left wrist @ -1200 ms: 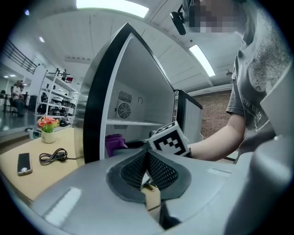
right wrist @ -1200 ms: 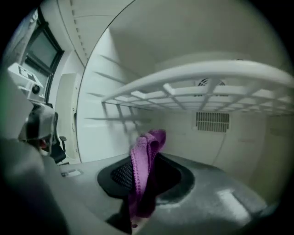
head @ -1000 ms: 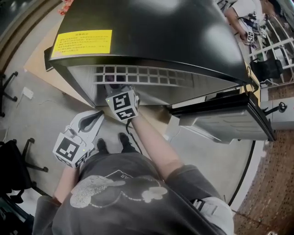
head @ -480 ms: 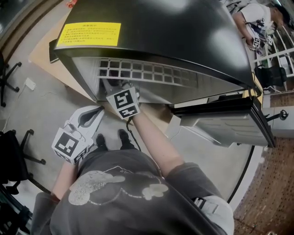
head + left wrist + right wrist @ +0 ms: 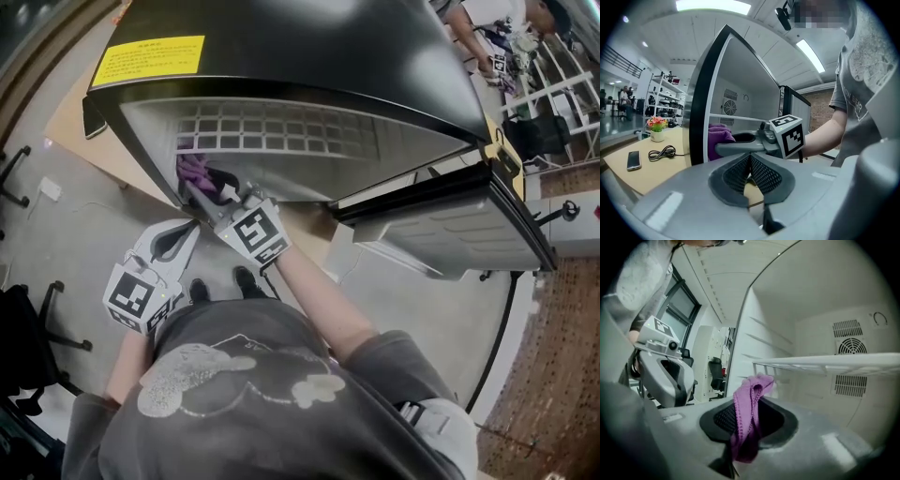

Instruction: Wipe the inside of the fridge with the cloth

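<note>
Right gripper view: the right hand-held gripper (image 5: 747,420) pinches the purple cloth (image 5: 749,394) inside the fridge (image 5: 309,47), under its wire shelf (image 5: 825,363). The left hand-held gripper (image 5: 750,168), jaws together and empty, hangs outside. The print on the fridge's yellow label (image 5: 147,60) is unreadable.

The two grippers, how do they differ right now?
The right gripper is shut on the purple cloth; the left gripper is shut on nothing. The right gripper reaches into the fridge; the left gripper hangs outside it. Both have their jaws together.
</note>
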A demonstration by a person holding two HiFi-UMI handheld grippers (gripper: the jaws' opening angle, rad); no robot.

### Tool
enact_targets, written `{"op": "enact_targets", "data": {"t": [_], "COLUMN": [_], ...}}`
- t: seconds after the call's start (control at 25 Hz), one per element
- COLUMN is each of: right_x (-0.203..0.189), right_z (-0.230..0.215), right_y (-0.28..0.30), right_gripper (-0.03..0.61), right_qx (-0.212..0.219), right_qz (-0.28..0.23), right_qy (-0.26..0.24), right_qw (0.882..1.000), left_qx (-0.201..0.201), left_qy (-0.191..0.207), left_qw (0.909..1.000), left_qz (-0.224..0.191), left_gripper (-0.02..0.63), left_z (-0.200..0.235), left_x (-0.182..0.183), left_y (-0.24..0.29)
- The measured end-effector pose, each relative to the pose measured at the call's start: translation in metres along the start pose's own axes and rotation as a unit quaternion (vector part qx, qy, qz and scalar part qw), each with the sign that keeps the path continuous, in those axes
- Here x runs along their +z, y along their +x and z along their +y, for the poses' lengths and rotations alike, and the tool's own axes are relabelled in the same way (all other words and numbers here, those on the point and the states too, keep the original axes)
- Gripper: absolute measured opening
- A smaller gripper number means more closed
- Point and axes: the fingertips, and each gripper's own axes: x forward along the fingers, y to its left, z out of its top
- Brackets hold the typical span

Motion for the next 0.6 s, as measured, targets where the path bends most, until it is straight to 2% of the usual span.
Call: {"op": "enact_targets", "data": {"t": [0.08, 0.28, 0.36, 0.6], "right_x": [-0.009, -0.054, -0.065, -0.096], "right_z": [-0.005, -0.029, -0.034, -0.039], "right_y": [-0.004, 0.011, 0.023, 0.048], "right_gripper": [0.083, 0.083, 0.083, 0.083], "right_qx": [-0.011, -0.060, -0.063, -0.060], "right_qz": [0.015, 0.115, 0.144, 0.225], "right_qy": [0.007, 0.020, 0.033, 0.018], "right_qw": [1.000, 0.991, 0.987, 0.972], "left_qx": [0.001, 0.008, 0.010, 0.014], "left_qy": [-0.002, -0.007, -0.011, -0.030], "left_qw": [1.0000, 0.9999, 0.9999, 0.9994], "left_qz": [0.000, 0.000, 0.003, 0.009], "left_gripper": [0.017, 0.017, 0.017, 0.017], "left_z": [0.000, 0.004, 0.005, 0.012], "left_x": [-0.001, -0.003, -0.005, -0.017], "left_y": [-0.001, -0.007, -0.007, 0.002]}}
